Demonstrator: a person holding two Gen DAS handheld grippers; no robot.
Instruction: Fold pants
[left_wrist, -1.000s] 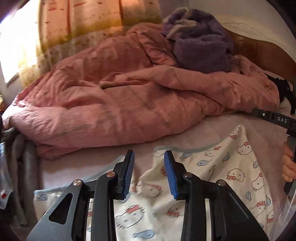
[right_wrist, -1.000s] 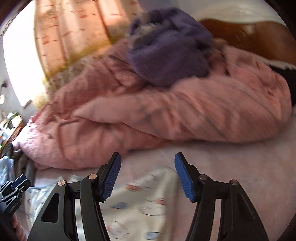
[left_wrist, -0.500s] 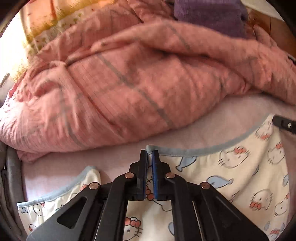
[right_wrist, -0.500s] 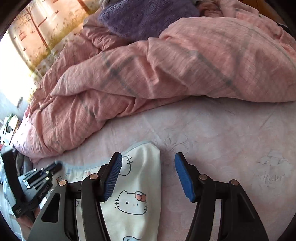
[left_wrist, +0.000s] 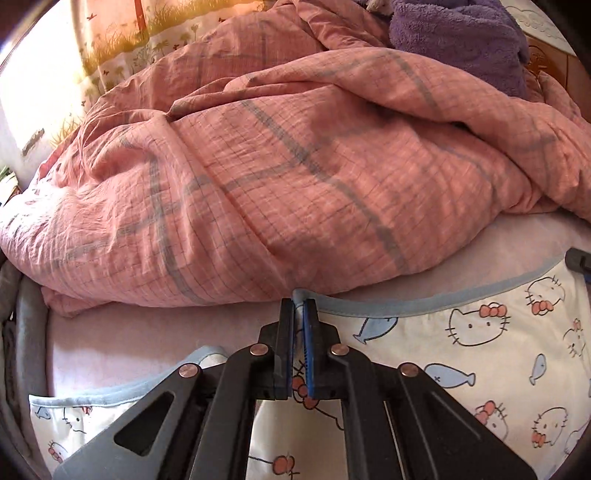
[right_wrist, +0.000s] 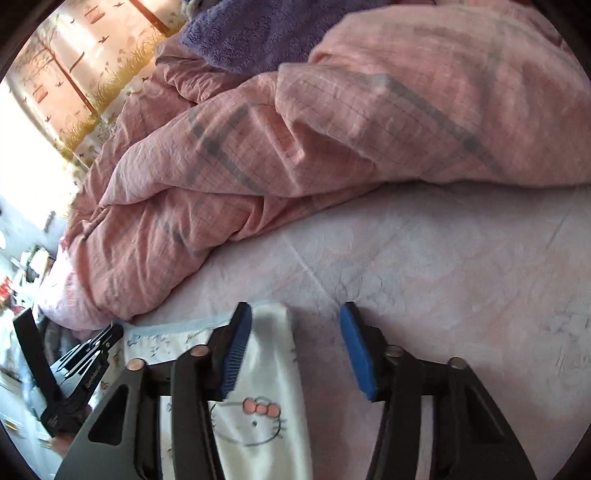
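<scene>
White pants (left_wrist: 476, 354) with a cat and fish print and a light blue hem lie on the pink bed sheet (left_wrist: 147, 332). My left gripper (left_wrist: 298, 314) is shut on the blue hem at a corner of the pants. In the right wrist view, my right gripper (right_wrist: 295, 332) is open, low over the sheet, with the right-hand corner of the pants (right_wrist: 273, 369) between its fingers, close to the left finger. The left gripper (right_wrist: 79, 373) shows at the left edge of that view.
A crumpled pink checked duvet (left_wrist: 295, 166) is heaped right behind the pants. A purple fleece blanket (left_wrist: 461, 40) lies on top of it. Bare pink sheet (right_wrist: 443, 258) lies right of the pants. A printed curtain (right_wrist: 74, 74) hangs at far left.
My left gripper went from open to shut on the hem and stays shut. My right gripper came down over the right-hand corner of the pants, still open.
</scene>
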